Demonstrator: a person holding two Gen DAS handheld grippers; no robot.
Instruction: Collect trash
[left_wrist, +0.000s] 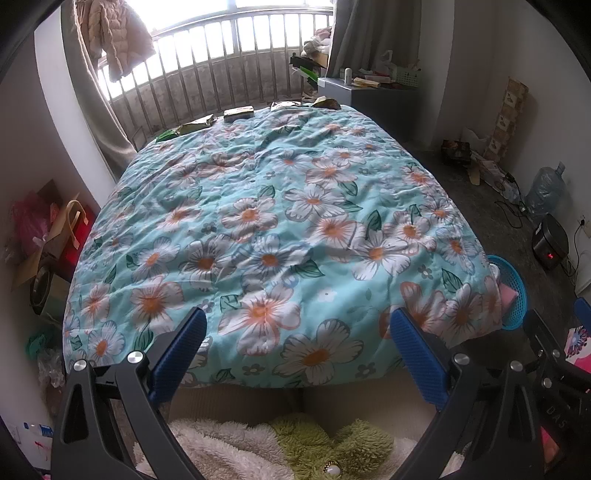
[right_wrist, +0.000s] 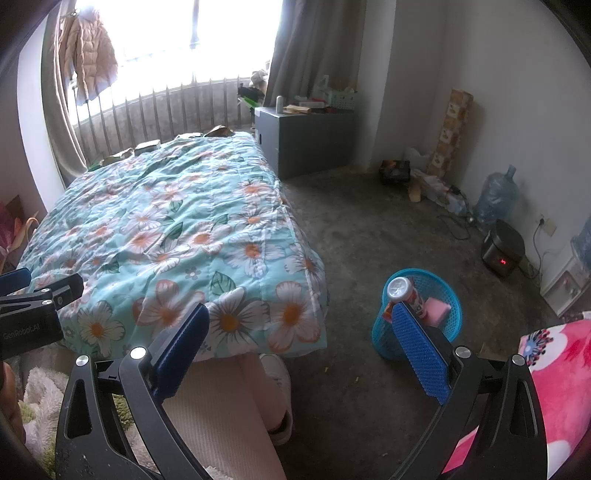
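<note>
Nearest, both grippers hang at the foot of the bed with jaws spread wide and nothing between them: the left gripper faces up the flowered quilt, the right gripper points over the bed's near right corner toward the floor. The left gripper's body, seen from the right wrist, reads "GenRobot.AI"; faint letters "DAS" show on the right one.

Just right of the bed's near corner stands the blue mesh wastebasket, already holding a drink can and something pink; the can's print is too small to read.

Far off, along the bed's far edge by the window railing, lie several wrappers, greenish and crumpled. I judge this a pause between pickups: the next move calls for a long reach up the quilt to those wrappers, then a carry to the basket.
</note>
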